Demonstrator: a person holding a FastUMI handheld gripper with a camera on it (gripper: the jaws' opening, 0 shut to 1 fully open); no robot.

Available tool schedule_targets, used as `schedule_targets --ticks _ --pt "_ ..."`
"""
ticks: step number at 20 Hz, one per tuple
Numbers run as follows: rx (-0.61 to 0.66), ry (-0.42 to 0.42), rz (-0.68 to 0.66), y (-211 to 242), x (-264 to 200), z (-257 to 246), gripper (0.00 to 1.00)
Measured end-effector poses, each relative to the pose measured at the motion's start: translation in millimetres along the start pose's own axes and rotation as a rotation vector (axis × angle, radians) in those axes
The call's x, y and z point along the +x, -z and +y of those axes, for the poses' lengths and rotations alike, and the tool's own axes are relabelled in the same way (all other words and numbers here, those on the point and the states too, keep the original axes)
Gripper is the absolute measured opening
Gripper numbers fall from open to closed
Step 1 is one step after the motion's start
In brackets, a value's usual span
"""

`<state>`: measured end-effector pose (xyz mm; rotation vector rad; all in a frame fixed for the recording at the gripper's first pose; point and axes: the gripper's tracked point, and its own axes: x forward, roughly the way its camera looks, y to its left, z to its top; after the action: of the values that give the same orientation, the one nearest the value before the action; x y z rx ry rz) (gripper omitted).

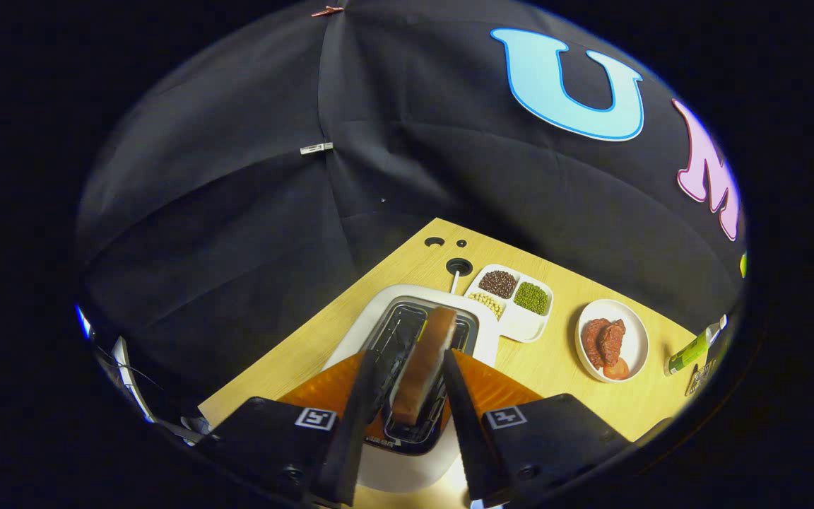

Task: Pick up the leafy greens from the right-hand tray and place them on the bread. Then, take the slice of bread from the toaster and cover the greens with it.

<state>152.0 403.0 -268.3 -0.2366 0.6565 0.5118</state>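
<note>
Bread (427, 364), a brown-crusted slice standing on edge, sits between the two fingers of the gripper (407, 385), directly above one slot of the white toaster (407, 332) with its dark metal top. The fingers flank the slice closely on both sides, but whether both press on it cannot be told from this angle; they are certainly not spread wide. The slice's lower end seems level with the slot, so I judge it is either just being seized or just starting to lift.

Beyond the toaster on the pale wooden table (555, 367) lies a white divided tray (520, 322) holding dark brown beans, green beans and pale beans in separate compartments. Near it, further right, a small round white plate (633, 339) carries reddish meat pieces and a tomato slice. A green tube-like object (689, 351) lies past the plate.

Leafy greens and the base bread are out of sight here, so their step cannot be confirmed. Judging by the task order, the work seems to be in its second half: taking the slice, then carrying it over to cover the greens.
</note>
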Motion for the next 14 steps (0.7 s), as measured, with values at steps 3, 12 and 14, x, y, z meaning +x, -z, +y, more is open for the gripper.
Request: schedule_targets --ticks 3,12,14 --pt "0.012 0.033 0.012 1.1 0.8 -6.4 0.52" --pt "0.051 0.0 0.049 2.5 -3.8 -14.2 0.13" --pt "0.051 -0.009 0.021 -7.2 -12.8 -13.4 0.14"
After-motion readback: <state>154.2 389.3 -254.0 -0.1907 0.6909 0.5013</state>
